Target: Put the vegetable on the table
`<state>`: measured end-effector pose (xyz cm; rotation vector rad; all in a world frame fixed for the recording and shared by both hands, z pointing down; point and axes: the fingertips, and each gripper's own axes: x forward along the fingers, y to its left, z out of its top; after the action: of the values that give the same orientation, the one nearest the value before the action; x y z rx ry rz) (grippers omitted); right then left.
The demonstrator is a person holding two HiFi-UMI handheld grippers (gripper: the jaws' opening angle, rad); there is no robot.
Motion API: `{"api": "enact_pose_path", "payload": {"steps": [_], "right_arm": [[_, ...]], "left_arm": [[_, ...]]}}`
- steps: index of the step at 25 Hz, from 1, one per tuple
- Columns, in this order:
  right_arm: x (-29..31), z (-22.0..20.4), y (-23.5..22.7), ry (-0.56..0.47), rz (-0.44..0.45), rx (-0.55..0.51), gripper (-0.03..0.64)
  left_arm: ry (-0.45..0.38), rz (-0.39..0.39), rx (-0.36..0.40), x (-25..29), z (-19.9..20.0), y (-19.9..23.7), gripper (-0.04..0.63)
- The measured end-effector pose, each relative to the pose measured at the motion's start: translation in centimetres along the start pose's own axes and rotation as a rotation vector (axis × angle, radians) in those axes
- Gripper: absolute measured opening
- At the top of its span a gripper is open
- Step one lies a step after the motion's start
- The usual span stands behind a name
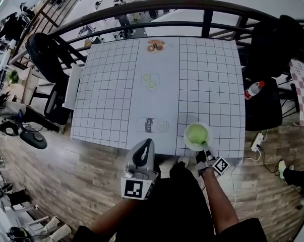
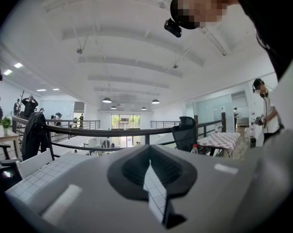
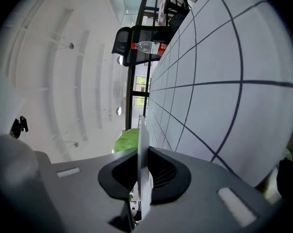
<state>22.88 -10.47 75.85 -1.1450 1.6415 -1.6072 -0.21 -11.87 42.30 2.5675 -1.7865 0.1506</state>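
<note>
One bowl [image 1: 186, 135] is pinched by its rim in my right tool [image 1: 206, 147], vegetable [image 1: 197, 133] inside, not yet on the desk [image 1: 116, 84]; left tool [image 1: 146, 144] clenched, empty.

— Tally, near side?
— Left gripper [image 1: 146, 144], one; right gripper [image 1: 206, 146], one; bowl [image 1: 187, 137], one; green vegetable [image 1: 197, 133], one.
— Elsewhere?
— Table [image 1: 111, 84], one; printed pictures [image 1: 152, 125], three; bottle [image 1: 252, 89], one, right.
</note>
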Motion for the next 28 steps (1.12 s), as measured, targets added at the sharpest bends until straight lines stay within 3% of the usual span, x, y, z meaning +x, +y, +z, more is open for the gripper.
{"api": "enact_pose_path", "payload": {"steps": [9, 16, 19, 23, 28], "right_arm": [[-1.8, -0.7, -1.9, -0.086, -0.105, 0.038, 0.025], [-2.2, -0.9, -1.7, -0.127, -0.066, 0.050, 0.025], [-2.9, -0.9, -1.9, -0.141, -0.092, 0.064, 0.025], [-3.1, -0.9, -1.5, -0.143, -0.088, 0.077, 0.026], [-3.0, -1.7, -3.1, -0.132, -0.105, 0.080, 0.026]], "left_arm": [[0.006, -0.065, -0.006, 0.1, -0.2, 0.2, 0.008], [0.041, -0.087, -0.018, -0.2, -0.7, 0.7, 0.008], [0.064, -0.093, -0.025, -0.3, -0.6, 0.7, 0.008], [0.009, -0.090, -0.013, 0.0, 1.2, 0.6, 0.008], [0.035, -0.080, -0.024, -0.6, -0.5, 0.8, 0.008]]}}
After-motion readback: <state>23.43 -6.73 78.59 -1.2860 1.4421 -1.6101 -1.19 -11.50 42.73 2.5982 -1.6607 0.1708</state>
